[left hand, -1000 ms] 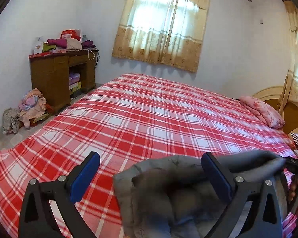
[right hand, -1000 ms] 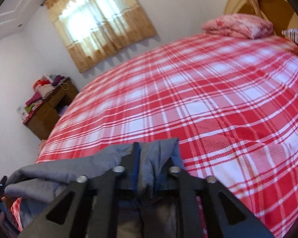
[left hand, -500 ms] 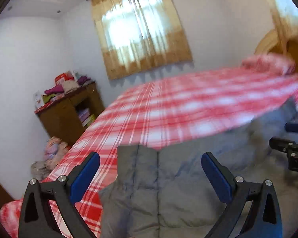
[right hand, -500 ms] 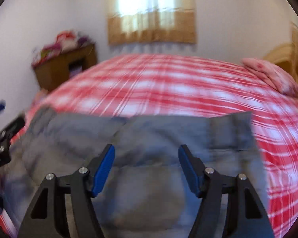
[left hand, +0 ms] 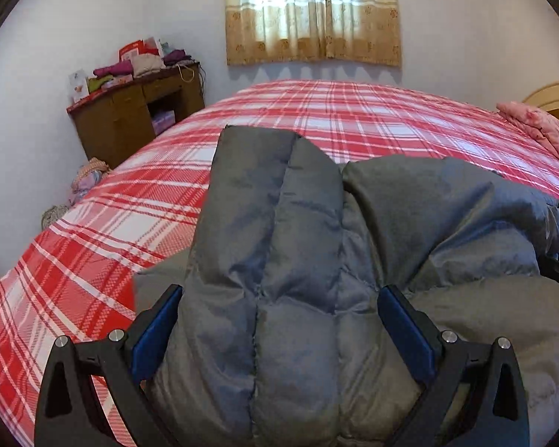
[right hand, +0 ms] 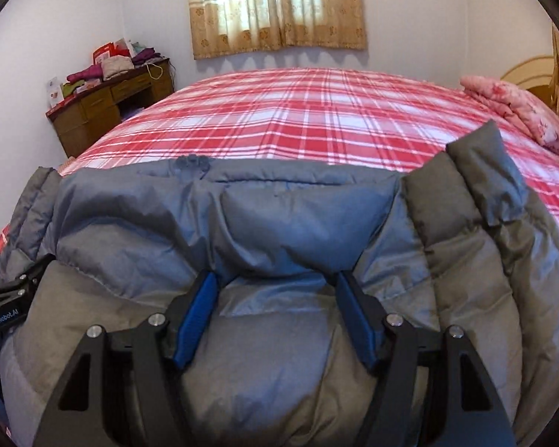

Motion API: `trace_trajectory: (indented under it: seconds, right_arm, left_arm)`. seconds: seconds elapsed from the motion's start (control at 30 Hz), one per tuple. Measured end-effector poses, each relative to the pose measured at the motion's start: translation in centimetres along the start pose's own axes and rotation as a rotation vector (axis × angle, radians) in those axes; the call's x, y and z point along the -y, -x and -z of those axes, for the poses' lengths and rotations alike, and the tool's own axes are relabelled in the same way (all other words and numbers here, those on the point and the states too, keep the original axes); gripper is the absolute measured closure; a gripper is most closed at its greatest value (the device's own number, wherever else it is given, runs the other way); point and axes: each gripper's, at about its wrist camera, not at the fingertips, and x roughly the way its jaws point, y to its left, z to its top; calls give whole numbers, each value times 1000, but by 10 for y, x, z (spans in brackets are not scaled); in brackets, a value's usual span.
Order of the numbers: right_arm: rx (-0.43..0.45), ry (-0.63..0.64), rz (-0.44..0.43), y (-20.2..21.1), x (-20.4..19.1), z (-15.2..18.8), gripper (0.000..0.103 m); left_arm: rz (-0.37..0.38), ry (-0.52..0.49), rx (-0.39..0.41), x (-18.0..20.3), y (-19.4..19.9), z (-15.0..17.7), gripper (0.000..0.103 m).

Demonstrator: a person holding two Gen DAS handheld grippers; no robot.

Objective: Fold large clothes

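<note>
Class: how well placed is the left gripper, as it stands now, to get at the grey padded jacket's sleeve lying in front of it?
Probably well placed. The left gripper is open, its fingers either side of the grey padded jacket's sleeve, which lies on the plaid bedspread with nothing over it.

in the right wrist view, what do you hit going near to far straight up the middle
right gripper with its jaws open → grey puffer jacket → red plaid bedspread → curtained window
</note>
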Motion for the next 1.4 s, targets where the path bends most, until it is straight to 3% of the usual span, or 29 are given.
trace_trajectory:
  seconds: [0.53, 0.9, 1.07, 1.13, 1.2, 1.27, 1.33, 1.4]
  right_arm:
    - [-77, 47, 39, -17, -12, -1, 29]
    - [-95, 62, 61, -23, -15, -1, 29]
    - [-113, 72, 57, -21, -16, -6, 29]
    - [-78, 38, 15, 0, -9, -8, 29]
    - [16, -26, 4, 31, 4, -11, 29]
    - [75, -60, 57, 50, 18, -13, 29]
    - [111, -93, 171, 57, 37, -16, 29]
    - [77, -95, 259, 49, 52, -17, 29]
  left_arm:
    - [-43, -2, -79, -1, -12, 2, 1]
    - [-70, -25, -92, 4, -16, 2, 1]
    - [-88, -1, -172, 7, -12, -13, 1]
    - [-26, 37, -138, 11, 10, -25, 1]
    - [12, 53, -53, 22, 38, -39, 1]
    - [48, 55, -6, 37, 53, -47, 1]
    - [83, 16, -3, 63, 54, -53, 1]
    - [79, -65, -30, 93, 40, -51, 1]
